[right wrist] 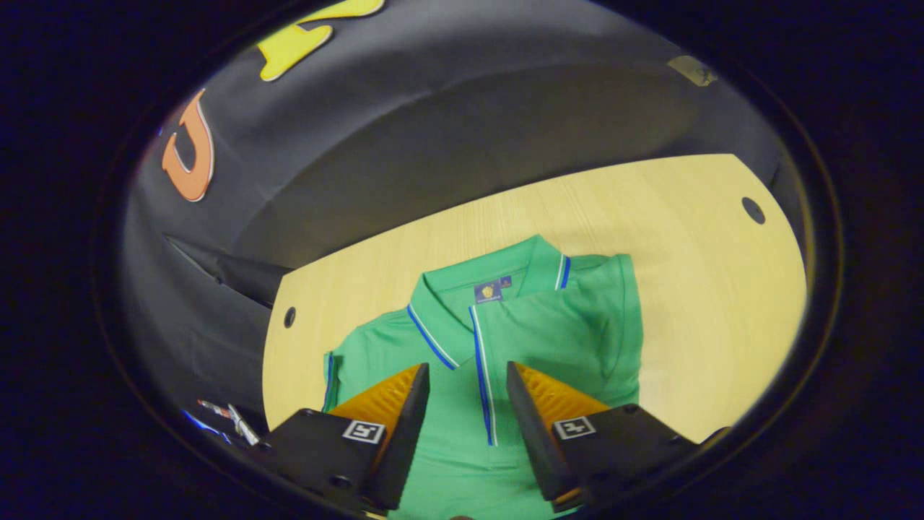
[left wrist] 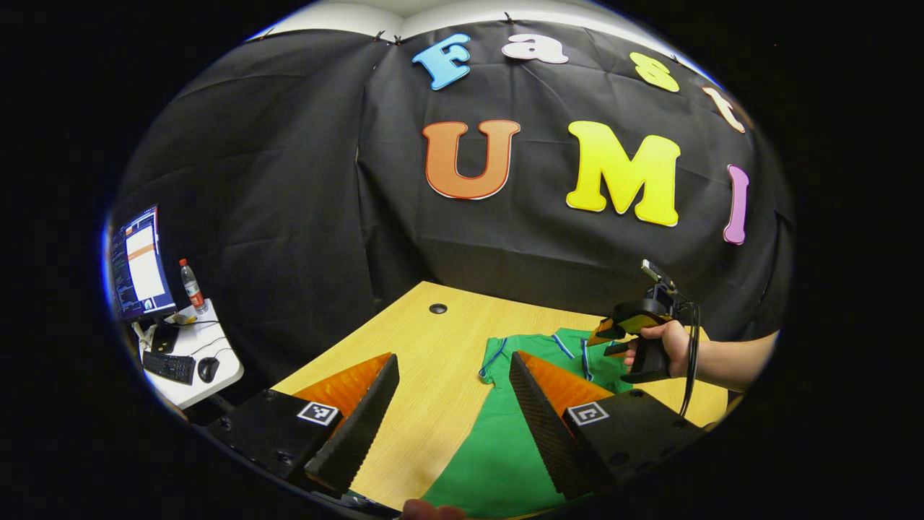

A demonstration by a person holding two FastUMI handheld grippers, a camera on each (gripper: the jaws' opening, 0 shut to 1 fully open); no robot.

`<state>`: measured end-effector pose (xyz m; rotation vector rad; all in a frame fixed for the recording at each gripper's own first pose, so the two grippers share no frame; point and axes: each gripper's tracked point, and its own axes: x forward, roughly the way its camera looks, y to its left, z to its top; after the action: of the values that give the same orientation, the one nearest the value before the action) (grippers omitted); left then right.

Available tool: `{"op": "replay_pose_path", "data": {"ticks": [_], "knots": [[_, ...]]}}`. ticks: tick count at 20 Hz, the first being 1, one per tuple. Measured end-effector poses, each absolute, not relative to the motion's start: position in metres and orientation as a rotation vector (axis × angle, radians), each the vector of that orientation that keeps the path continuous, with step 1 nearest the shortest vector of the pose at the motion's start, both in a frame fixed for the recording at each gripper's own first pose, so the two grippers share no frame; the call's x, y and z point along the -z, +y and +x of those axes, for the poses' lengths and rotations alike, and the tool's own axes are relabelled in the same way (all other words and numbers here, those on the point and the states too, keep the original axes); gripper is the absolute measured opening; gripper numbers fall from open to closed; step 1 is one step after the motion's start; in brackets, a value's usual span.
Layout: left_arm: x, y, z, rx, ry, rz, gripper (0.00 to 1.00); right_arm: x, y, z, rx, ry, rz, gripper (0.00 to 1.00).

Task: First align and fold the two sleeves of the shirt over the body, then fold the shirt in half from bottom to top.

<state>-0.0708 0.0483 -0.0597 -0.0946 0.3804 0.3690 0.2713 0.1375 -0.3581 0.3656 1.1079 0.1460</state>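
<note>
A: Pale wood desk [right wrist: 693, 289] w/ black cloth wall behind. Off to the side, small white table [left wrist: 195, 361] w/ monitor [left wrist: 137, 263], bottle [left wrist: 192, 285], keyboard [left wrist: 168, 367], mouse [left wrist: 208, 369].

B: Shirt?

A: Green polo shirt [right wrist: 548, 339], lying flat on desk, front up, collar [right wrist: 469, 292] toward the wall. Blue-white trim on collar and placket.

B: Tongs?

A: Left tongs [left wrist: 451, 404] spread wide, gripping nothing, hovering over desk at shirt's edge. Right tongs [right wrist: 468, 404] also apart, empty, poised above chest near the placket. Also seen in left gripper view, right tongs [left wrist: 605, 339] held by a hand [left wrist: 660, 347] over the collar end.

B: Progress?

A: Early-to-mid, judging by layout. One sleeve [right wrist: 336, 375] out flat to the side in right gripper view, so not folded. Other side looks tucked, edge straight, prob sleeve already over body – can't be sure. Bottom hem out of sight below.

B: Left to do?

A: Fold remaining sleeve in over body, check alignment, then bottom-to-top half fold. Not begun, as far as visible.
</note>
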Motion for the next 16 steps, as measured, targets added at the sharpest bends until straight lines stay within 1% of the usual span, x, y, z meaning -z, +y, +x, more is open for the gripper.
{"op": "replay_pose_path", "data": {"ticks": [1, 2, 3, 4, 5, 6, 7, 9, 14, 15, 16], "knots": [[0.060, 0.047, -0.068, -0.355, 0.374, -0.094, 0.99, 0.346, 0.132, 0.268, -0.146, 1.075, 0.357, 0.78], [0.060, 0.046, -0.066, -0.342, 0.370, -0.093, 0.99, 0.335, 0.125, 0.265, -0.143, 1.049, 0.343, 0.80], [0.058, 0.044, -0.064, -0.316, 0.360, -0.093, 0.99, 0.323, 0.121, 0.260, -0.147, 1.018, 0.324, 0.84], [0.058, 0.042, -0.060, -0.293, 0.354, -0.091, 0.99, 0.312, 0.115, 0.255, -0.155, 0.984, 0.294, 0.95], [0.058, 0.042, -0.057, -0.273, 0.349, -0.085, 0.99, 0.299, 0.110, 0.249, -0.163, 0.948, 0.259, 0.95], [0.057, 0.043, -0.055, -0.261, 0.345, -0.073, 0.99, 0.284, 0.106, 0.241, -0.175, 0.907, 0.226, 1.00], [0.057, 0.046, -0.053, -0.255, 0.341, -0.062, 0.99, 0.269, 0.100, 0.233, -0.185, 0.871, 0.193, 0.98], [0.057, 0.045, -0.047, -0.220, 0.338, -0.056, 0.99, 0.228, 0.090, 0.205, -0.209, 0.776, 0.151, 0.98], [0.065, 0.033, -0.042, -0.089, 0.370, -0.067, 0.99, 0.159, 0.061, 0.147, -0.256, 0.622, 0.040, 0.97], [0.065, 0.028, -0.047, -0.064, 0.386, -0.066, 0.99, 0.148, 0.055, 0.134, -0.264, 0.601, 0.022, 0.92], [0.067, 0.027, -0.049, -0.039, 0.400, -0.062, 0.99, 0.139, 0.049, 0.123, -0.270, 0.586, 0.009, 0.93]]}}
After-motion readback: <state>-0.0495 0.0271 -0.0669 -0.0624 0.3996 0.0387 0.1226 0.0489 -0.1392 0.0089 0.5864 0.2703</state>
